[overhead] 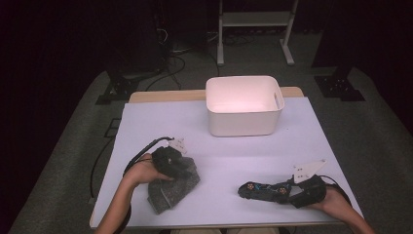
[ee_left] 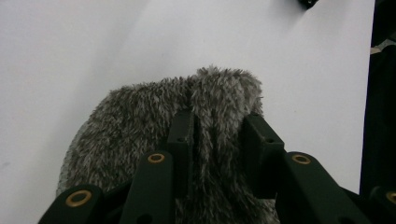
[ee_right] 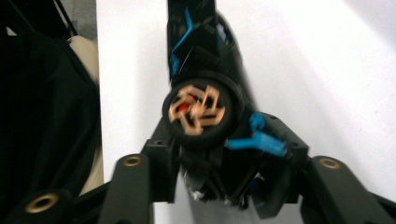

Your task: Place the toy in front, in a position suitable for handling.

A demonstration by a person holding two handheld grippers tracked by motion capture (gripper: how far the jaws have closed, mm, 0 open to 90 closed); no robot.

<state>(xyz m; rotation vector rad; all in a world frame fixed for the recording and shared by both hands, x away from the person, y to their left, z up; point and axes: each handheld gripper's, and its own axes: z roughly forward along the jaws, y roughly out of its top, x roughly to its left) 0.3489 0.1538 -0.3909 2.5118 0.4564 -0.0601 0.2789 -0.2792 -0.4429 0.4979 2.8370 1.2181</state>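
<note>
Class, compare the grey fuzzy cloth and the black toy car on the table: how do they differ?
The grey fuzzy cloth is soft, furry and lies crumpled; the black toy car is hard, with blue trim and copper-spoked wheels. The cloth sits by the left gripper, the car by the right gripper. Both rest on the white table.

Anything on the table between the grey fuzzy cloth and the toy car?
Nothing: in the high view the white tabletop is bare between the grey fuzzy cloth and the toy car.

High overhead view of table; two close finger-mounted views (same tabletop)
</note>
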